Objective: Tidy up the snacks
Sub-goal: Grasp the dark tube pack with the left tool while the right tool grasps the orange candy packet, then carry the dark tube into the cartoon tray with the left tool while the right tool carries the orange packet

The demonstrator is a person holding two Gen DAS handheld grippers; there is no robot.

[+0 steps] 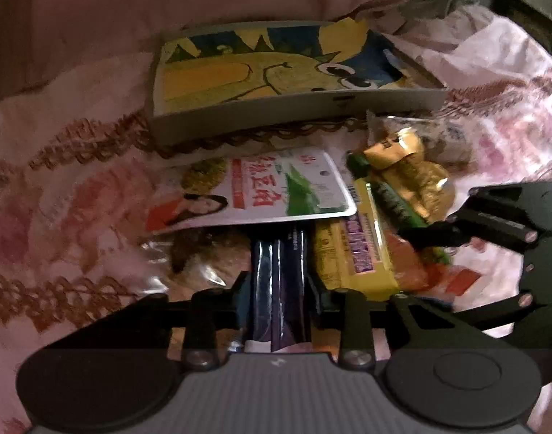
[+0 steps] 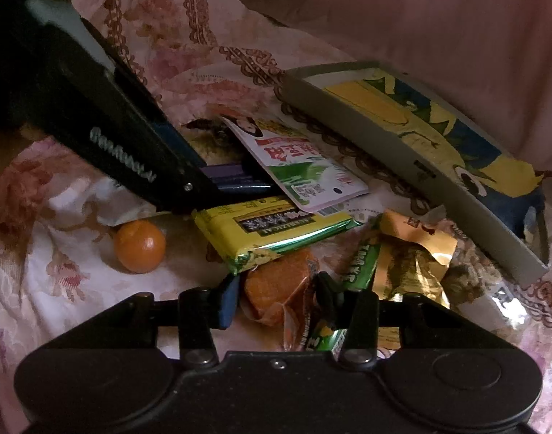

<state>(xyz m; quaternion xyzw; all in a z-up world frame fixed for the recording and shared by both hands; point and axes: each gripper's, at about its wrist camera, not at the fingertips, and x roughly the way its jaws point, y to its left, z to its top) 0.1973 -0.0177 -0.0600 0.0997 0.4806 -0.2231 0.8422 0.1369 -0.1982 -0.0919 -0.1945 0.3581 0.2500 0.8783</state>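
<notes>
My left gripper (image 1: 279, 282) is shut on a dark purple packet (image 1: 288, 249) whose far end lies under a white corn-picture packet (image 1: 250, 191). In the right wrist view the left gripper (image 2: 218, 186) comes down from the upper left onto that purple packet (image 2: 236, 175). My right gripper (image 2: 277, 298) is shut on an orange snack packet (image 2: 276, 282), with a pad against each side. A yellow-green packet (image 2: 272, 231), a green stick pack (image 2: 359, 260) and a gold wrapper (image 2: 409, 260) lie around it. A grey tray (image 1: 239, 115) with a yellow and blue cartoon bottom sits behind the pile.
Everything rests on a pink flowered cloth (image 1: 76, 195) with brown lace bands. A small orange fruit (image 2: 140, 246) lies loose to the left of the pile. A clear bag of brown snacks (image 2: 493, 289) lies against the tray's near corner. A pink cushion (image 2: 438, 11) rises behind.
</notes>
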